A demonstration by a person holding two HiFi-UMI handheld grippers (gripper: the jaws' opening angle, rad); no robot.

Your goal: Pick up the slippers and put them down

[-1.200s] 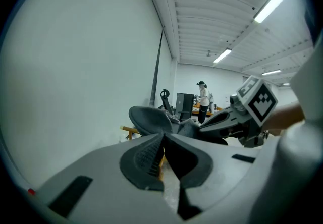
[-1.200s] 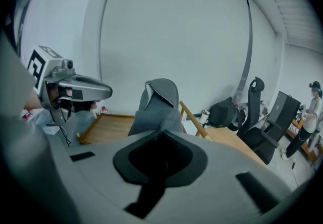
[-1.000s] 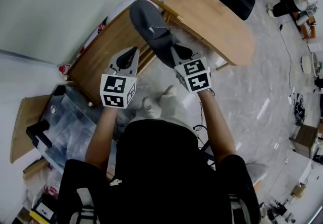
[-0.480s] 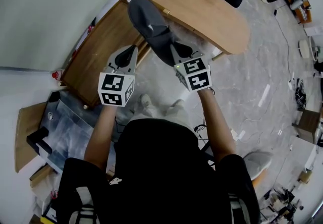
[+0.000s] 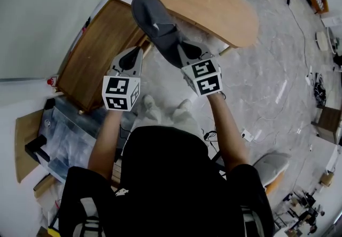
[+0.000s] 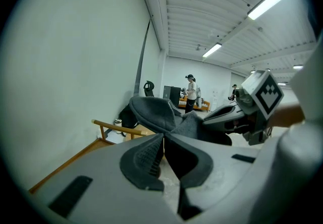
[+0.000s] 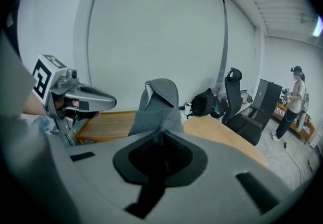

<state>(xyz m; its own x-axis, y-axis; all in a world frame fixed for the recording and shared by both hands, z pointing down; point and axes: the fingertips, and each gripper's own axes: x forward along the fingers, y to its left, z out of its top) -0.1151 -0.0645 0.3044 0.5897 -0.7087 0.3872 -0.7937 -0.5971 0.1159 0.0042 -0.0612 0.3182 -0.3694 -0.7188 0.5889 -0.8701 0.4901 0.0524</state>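
**Slipper in the air, clamped in right gripper**

- Right gripper (image 5: 180, 52): jaws closed on one end of the grey slipper (image 5: 154, 21). The rest of the slipper sticks out past the jaws, up and away from the person.
- Left gripper (image 5: 137, 52): jaws together, pads meeting at the tips with nothing between them. It sits just beside the slipper; I can't tell if it touches.
- Head view: both grippers are held out side by side. The slipper is off the floor (image 5: 267, 86), in front of where the rectangular wooden surface (image 5: 99, 44) meets the rounded wooden surface (image 5: 208, 4). It rests on neither.
- Left gripper view only: the left gripper's (image 6: 163, 137) pads seen head-on, and the slipper (image 6: 154, 112) from the side beyond them. The right gripper (image 6: 229, 114) comes in from the right onto it. A person (image 6: 191, 92) stands far down the room.
- Right gripper view only: the slipper (image 7: 160, 98) rises straight out of the right gripper's (image 7: 162, 134) own closed jaws. The left gripper (image 7: 96, 100) is off to the left, clear of them. Behind are a black backpack (image 7: 204, 103) and an office chair (image 7: 233, 94).
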